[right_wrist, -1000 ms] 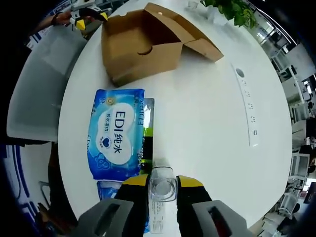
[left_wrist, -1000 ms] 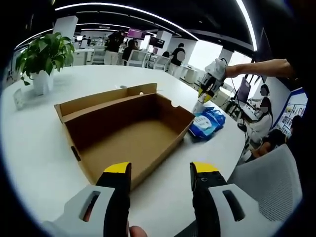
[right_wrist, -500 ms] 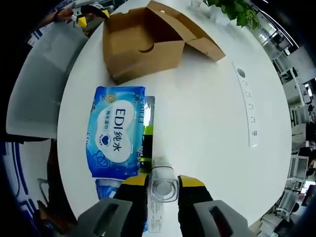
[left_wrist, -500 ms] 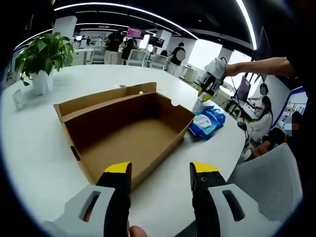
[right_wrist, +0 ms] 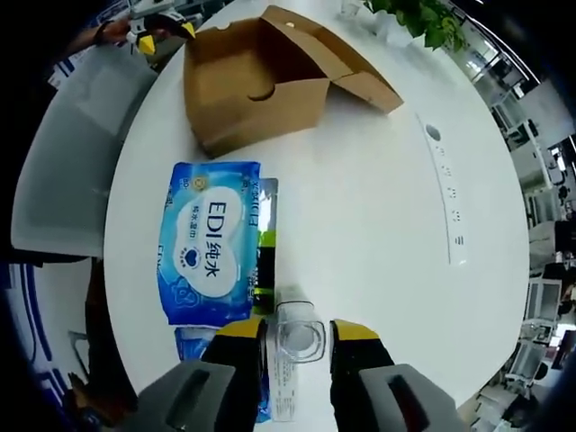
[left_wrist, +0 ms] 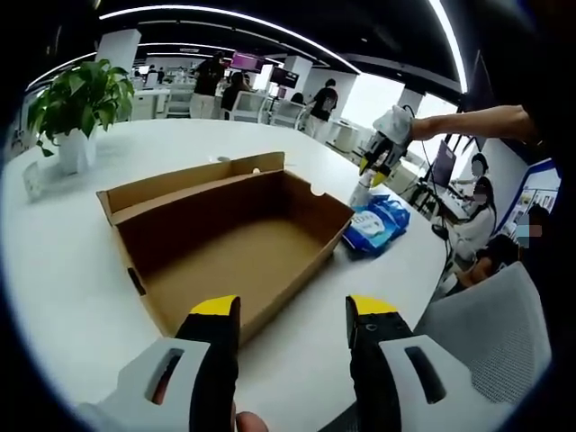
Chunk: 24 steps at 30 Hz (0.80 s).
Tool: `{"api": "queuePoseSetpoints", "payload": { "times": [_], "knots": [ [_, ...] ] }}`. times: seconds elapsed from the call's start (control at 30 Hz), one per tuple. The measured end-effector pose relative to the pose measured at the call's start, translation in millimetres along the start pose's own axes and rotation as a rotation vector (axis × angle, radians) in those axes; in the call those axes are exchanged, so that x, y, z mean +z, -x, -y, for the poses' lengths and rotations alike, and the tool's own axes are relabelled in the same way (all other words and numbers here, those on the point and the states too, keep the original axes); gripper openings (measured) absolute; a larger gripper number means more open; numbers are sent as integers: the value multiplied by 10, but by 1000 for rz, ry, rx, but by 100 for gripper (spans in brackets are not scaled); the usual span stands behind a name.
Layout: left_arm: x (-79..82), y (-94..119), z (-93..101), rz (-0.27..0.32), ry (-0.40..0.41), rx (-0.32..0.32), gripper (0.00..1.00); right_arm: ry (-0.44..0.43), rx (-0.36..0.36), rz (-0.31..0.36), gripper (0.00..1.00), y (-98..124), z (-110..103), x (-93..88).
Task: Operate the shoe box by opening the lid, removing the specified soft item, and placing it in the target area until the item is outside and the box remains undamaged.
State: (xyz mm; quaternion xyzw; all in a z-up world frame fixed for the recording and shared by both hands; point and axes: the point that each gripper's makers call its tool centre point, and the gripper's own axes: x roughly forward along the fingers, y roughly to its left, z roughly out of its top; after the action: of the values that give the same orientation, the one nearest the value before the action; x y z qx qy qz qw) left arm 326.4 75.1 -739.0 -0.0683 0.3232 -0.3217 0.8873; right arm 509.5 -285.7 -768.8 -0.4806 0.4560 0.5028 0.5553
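Right fingers have parted slightly around the clear bottle; little else has shifted.

Ahead of the left gripper [left_wrist: 292, 310], whose fingers stand spread and empty, the shoe box [left_wrist: 225, 238] sits open on the bench [right_wrist: 378, 207]. Beside the right gripper [right_wrist: 298, 329], the blue wipes pack [right_wrist: 210, 243] lies outside the box. Loosely bracketed between those fingers, the bottle [right_wrist: 297, 346] could topple onto the pack if nudged.

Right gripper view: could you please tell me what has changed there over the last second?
The right gripper has spread its fingers slightly and seems to have let go of the clear bottle, which stands between them. The blue wipes pack, the open shoe box and the open left gripper stayed put.
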Motion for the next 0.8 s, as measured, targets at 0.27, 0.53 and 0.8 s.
{"api": "queuePoseSetpoints", "payload": {
  "times": [0.27, 0.53, 0.8],
  "knots": [
    [21, 2, 22, 11, 1, -11, 48, -54, -39, 22, 28, 195, -31, -10],
    [114, 30, -13, 55, 27, -7, 48, -307, -133, 178, 30, 509, 5, 22],
    [115, 23, 88, 49, -4, -27, 49, -570, -219, 373, 31, 744, 1, 98]
  ]
}}
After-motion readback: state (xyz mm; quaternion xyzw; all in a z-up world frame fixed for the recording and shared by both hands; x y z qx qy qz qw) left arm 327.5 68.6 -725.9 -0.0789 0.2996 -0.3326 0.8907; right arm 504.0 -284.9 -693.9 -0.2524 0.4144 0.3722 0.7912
